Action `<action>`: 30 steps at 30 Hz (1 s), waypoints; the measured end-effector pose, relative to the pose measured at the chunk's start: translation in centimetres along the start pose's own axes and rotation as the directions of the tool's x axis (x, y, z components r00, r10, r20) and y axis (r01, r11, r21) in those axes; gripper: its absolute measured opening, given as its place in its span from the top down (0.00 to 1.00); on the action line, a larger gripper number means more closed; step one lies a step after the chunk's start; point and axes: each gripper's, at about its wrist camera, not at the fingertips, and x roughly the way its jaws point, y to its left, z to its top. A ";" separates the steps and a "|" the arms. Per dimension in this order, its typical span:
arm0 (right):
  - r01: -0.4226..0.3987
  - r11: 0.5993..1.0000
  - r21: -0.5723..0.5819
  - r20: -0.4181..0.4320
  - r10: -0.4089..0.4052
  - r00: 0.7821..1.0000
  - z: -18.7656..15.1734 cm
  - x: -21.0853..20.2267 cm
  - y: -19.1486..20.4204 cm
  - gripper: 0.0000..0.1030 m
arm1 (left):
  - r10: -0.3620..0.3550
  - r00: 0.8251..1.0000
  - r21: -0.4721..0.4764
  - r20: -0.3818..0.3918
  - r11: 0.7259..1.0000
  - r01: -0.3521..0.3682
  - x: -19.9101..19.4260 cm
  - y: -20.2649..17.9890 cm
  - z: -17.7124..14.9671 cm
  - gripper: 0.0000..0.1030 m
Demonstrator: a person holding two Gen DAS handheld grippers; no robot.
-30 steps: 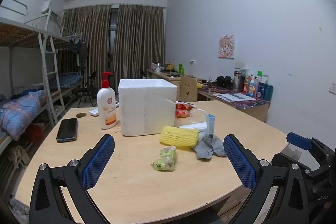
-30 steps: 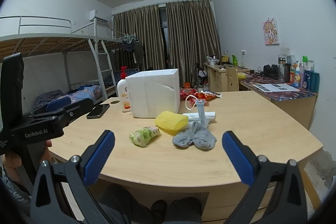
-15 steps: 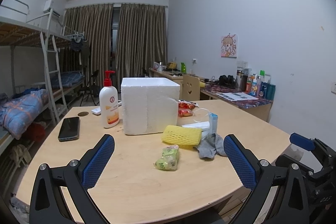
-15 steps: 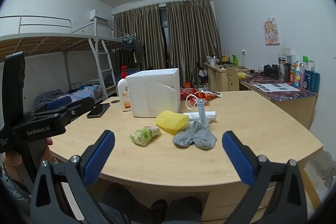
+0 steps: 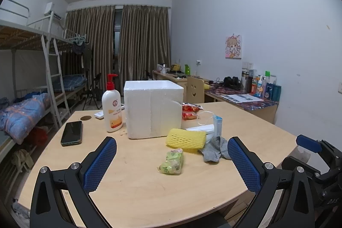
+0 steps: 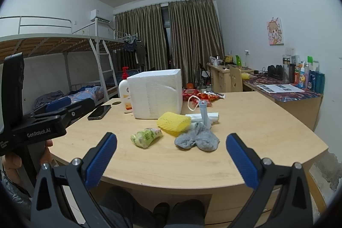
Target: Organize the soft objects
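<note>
On the wooden table point(image 5: 139, 185) lie a yellow foam net point(image 5: 185, 138) point(image 6: 173, 120), a grey sock point(image 5: 214, 149) point(image 6: 197, 140) and a green crumpled packet point(image 5: 172, 161) point(image 6: 146, 137). A white foam box point(image 5: 152, 109) point(image 6: 157, 94) stands behind them. My left gripper point(image 5: 172, 166) is open and empty, held above the table's near edge. My right gripper point(image 6: 171, 159) is open and empty, in front of the table edge, short of the sock.
A lotion pump bottle point(image 5: 111, 105) and a phone point(image 5: 71, 133) sit left of the box. A blue tube point(image 5: 217, 124), a white pack and red snack bags point(image 5: 190, 111) lie to its right. A bunk bed point(image 5: 25, 82) stands left, a cluttered desk point(image 5: 241, 95) right.
The left gripper has drifted slightly left and back, so the objects sit a little further right in its view. The right gripper has barely moved.
</note>
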 end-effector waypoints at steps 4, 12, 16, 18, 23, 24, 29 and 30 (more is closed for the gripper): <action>0.002 1.000 0.000 0.001 -0.002 1.000 0.0 0.0 -0.2 0.00 | -0.005 1.000 0.003 0.000 1.000 0.005 0.0 -0.1 0.0 0.00; 0.003 1.000 -0.004 0.000 -0.003 1.000 0.1 0.0 -0.2 0.00 | 0.000 1.000 0.013 -0.009 1.000 0.000 0.0 -0.2 0.1 0.00; -0.001 1.000 -0.001 -0.004 0.001 1.000 0.1 0.1 -0.1 0.00 | -0.004 1.000 0.019 -0.013 1.000 0.004 0.2 -0.3 0.0 0.00; -0.001 1.000 -0.001 -0.003 0.001 1.000 0.1 0.2 -0.1 0.00 | -0.008 1.000 0.017 -0.015 1.000 0.009 0.4 -0.3 0.0 0.00; 0.002 1.000 -0.006 -0.013 -0.002 1.000 0.2 0.8 0.0 0.00 | -0.017 0.999 0.014 -0.030 1.000 0.017 1.0 -0.1 -0.2 0.00; 0.002 1.000 -0.007 -0.017 -0.002 1.000 0.2 1.0 0.0 0.00 | -0.020 0.999 0.013 -0.035 1.000 0.021 1.2 -0.1 -0.3 0.00; -0.012 1.000 0.014 -0.028 0.012 1.000 0.3 1.9 -0.8 0.00 | -0.033 0.998 0.003 -0.060 0.999 0.034 2.8 0.1 -0.6 0.00; -0.006 1.000 0.005 -0.027 0.006 1.000 0.2 2.2 -0.9 0.00 | -0.031 0.998 0.003 -0.062 1.000 0.031 3.0 0.2 -0.6 0.00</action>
